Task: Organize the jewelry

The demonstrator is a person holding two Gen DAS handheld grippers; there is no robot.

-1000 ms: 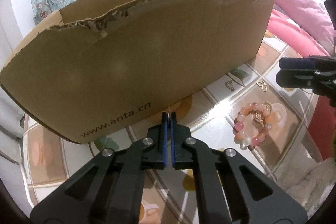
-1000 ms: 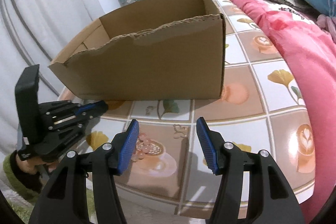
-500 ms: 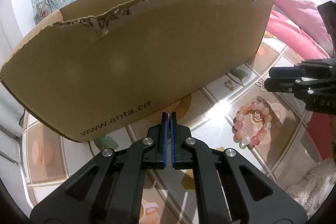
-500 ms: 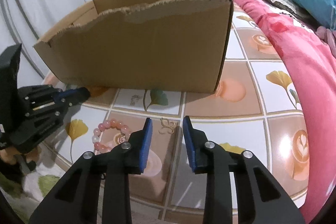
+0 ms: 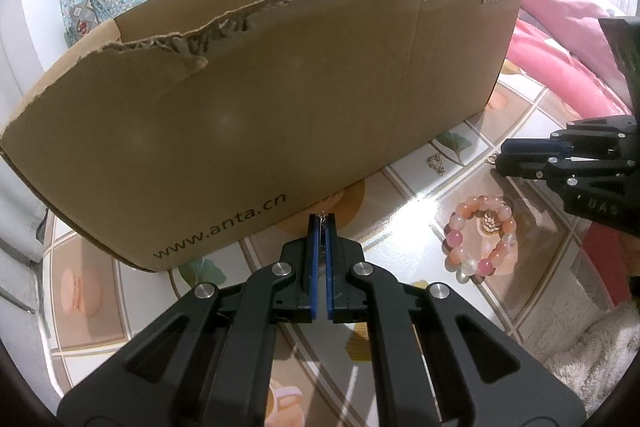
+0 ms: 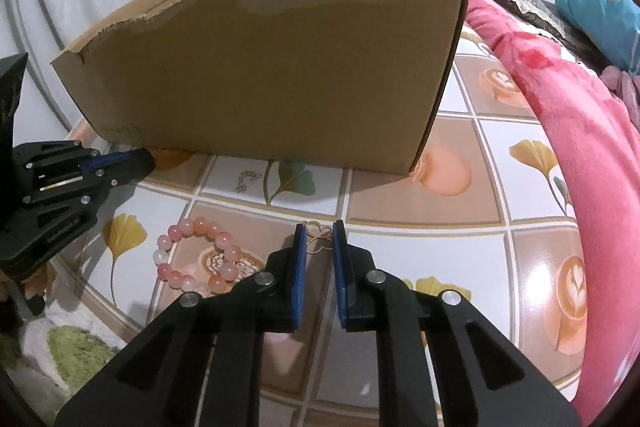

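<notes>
**2 claws work jewelry beside a torn cardboard box**

The right gripper (image 6: pixel 320 241) has just been closing its blue-padded jaws on a small gold butterfly-shaped wire charm (image 6: pixel 319 235), now pinched between them on the tiled-pattern tabletop (image 6: pixel 420 239). The left gripper (image 5: pixel 321 223) is clamped on a thin silver earring hook (image 5: pixel 321 215). A pink and white beaded bracelet (image 6: pixel 200 255) lies just left of the right claw. A small silver chain piece (image 6: pixel 246 179) rests ahead, near the brown cardboard box (image 6: pixel 260 75).
</notes>
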